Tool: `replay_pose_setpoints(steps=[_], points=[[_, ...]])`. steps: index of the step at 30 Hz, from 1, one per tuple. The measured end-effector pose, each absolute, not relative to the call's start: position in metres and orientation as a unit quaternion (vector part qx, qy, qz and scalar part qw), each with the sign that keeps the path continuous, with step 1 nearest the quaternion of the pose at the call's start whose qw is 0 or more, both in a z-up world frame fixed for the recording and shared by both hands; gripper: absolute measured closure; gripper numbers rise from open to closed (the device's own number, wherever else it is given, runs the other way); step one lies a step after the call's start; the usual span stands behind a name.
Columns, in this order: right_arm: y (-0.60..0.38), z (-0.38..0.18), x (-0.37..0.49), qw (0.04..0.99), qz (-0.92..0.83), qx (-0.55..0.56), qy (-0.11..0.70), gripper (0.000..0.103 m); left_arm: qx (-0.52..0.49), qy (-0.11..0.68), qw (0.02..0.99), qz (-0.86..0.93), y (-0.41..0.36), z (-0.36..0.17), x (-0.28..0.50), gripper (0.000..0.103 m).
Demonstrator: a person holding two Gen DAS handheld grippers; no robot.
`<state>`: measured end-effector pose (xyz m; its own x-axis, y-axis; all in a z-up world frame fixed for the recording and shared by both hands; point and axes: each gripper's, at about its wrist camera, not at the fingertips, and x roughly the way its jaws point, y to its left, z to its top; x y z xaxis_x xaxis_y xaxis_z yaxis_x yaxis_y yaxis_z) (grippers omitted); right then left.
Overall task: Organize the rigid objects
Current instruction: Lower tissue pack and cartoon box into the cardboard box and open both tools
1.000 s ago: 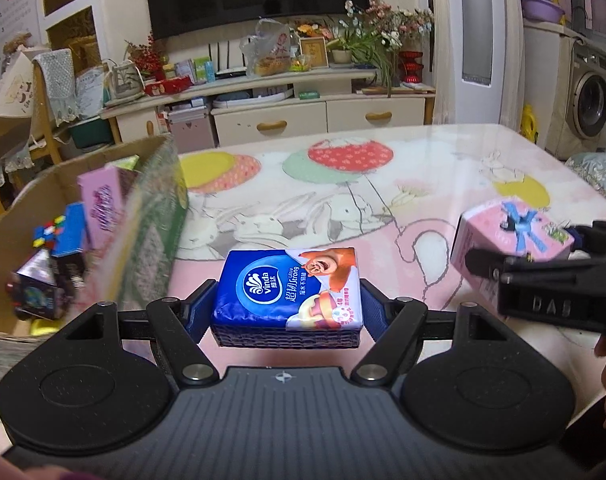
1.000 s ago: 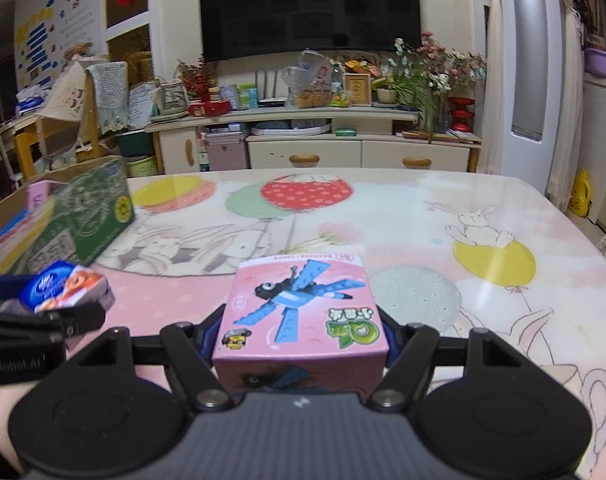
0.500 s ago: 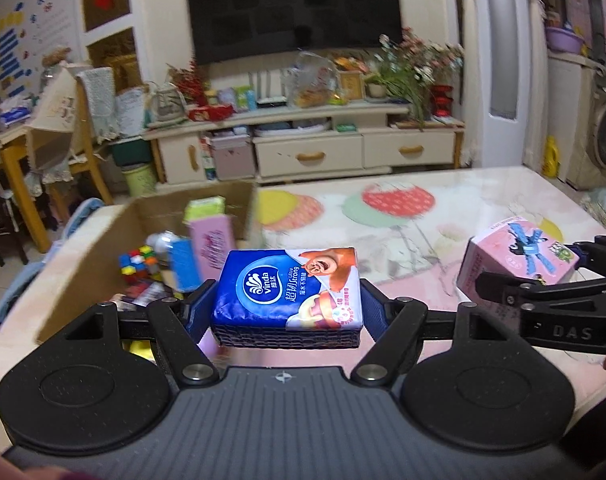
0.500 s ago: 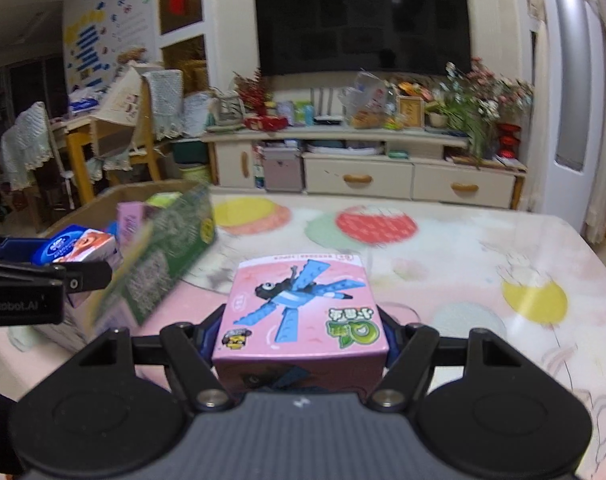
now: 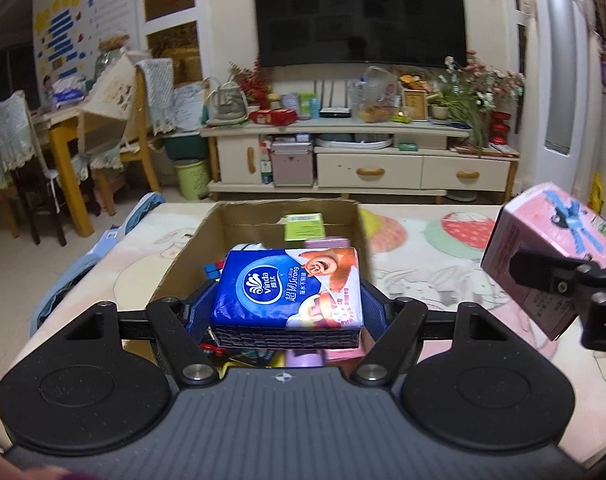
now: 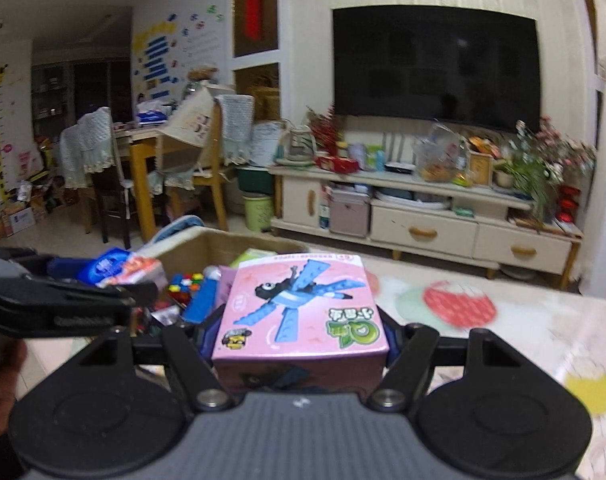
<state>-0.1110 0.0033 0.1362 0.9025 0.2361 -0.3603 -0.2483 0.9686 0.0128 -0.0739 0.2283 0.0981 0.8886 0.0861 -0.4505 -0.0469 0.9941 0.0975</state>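
Tissue pack (image 5: 289, 288): a blue soft pack is held flat, printed face up, its long axis running left to right across the left gripper (image 5: 287, 308); it is carried above the near end of the cardboard box (image 5: 223, 220).
Left gripper jaws: clamped on the two short ends of the tissue pack.
Pink carton (image 6: 303, 308): a pink box with a blue dragonfly picture is held with its top face up and tilted slightly toward the camera, just right of the cardboard box and above the table (image 6: 543, 332).
Right gripper (image 6: 301, 344) jaws: clamped on the left and right sides of the pink carton.
Gripper pose: both are angled slightly downward, side by side, the right one a little higher.
Cardboard box contents: a green carton (image 5: 303, 226), a colour cube (image 6: 187, 282) and other small items are seen inside.
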Motion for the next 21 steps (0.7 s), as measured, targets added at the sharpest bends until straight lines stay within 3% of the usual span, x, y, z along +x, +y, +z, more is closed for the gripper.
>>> replay_pose_setpoints(steps=[9,21], points=[[0.041,0.139,-0.066,0.973,0.147,-0.031,0.178,0.032,0.010,0.256,0.965,0.059,0.268,0.084,-0.020,0.012],[0.095,0.097,-0.035,0.961,0.175,-0.065,0.205,0.032,-0.017,0.283,0.956,0.071,0.300,0.071,0.028,0.012]])
